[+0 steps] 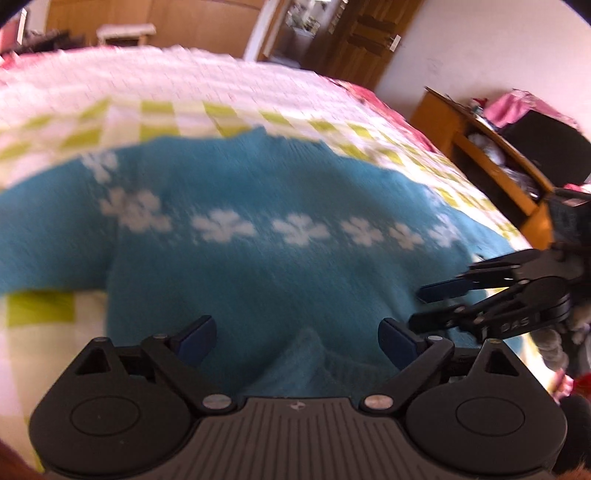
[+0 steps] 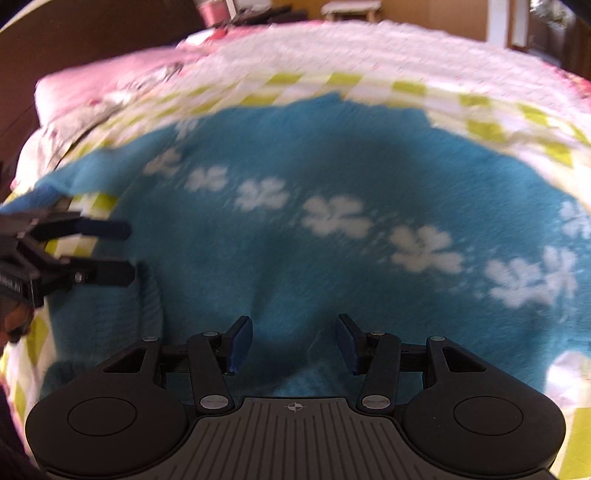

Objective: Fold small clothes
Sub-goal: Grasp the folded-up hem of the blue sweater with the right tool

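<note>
On the bed (image 1: 221, 88), a checked quilt (image 1: 155, 110) in white and lime green covers most of the surface; pink patterned bedding (image 2: 92, 88) shows at the far edge. Both views are motion-blurred.

Blue sweater (image 1: 258, 258) lies spread flat on the quilt, front up, neckline toward the far side. A row of white flower motifs (image 1: 299, 230) runs across the chest. One sleeve extends off to the left in the left wrist view. The hem bunches up into a small ridge right in front of each gripper.

Wooden shelf unit (image 1: 480, 147) stands beside the bed, far right in the left wrist view, cluttered; contents too blurred to tell. White stool (image 1: 125, 31) is at the far wall, with wood panelling behind.

Left gripper (image 1: 297, 338): fingers spread wide, blue pads (image 1: 197, 339) either side of the hem ridge, nothing pinched. Whether the tips touch the fabric, I cannot tell.

Right gripper (image 2: 293, 343): fingers also spread, narrower gap, over the sweater's lower edge, nothing between the pads (image 2: 240, 341). Contact with the fabric unclear.

Each gripper shows in the other's view: right gripper (image 1: 443, 299) enters from the right over the sweater's edge, left gripper (image 2: 110, 251) from the left near the hem corner. Both show a gap between the fingers. The two are near each other, not touching.
</note>
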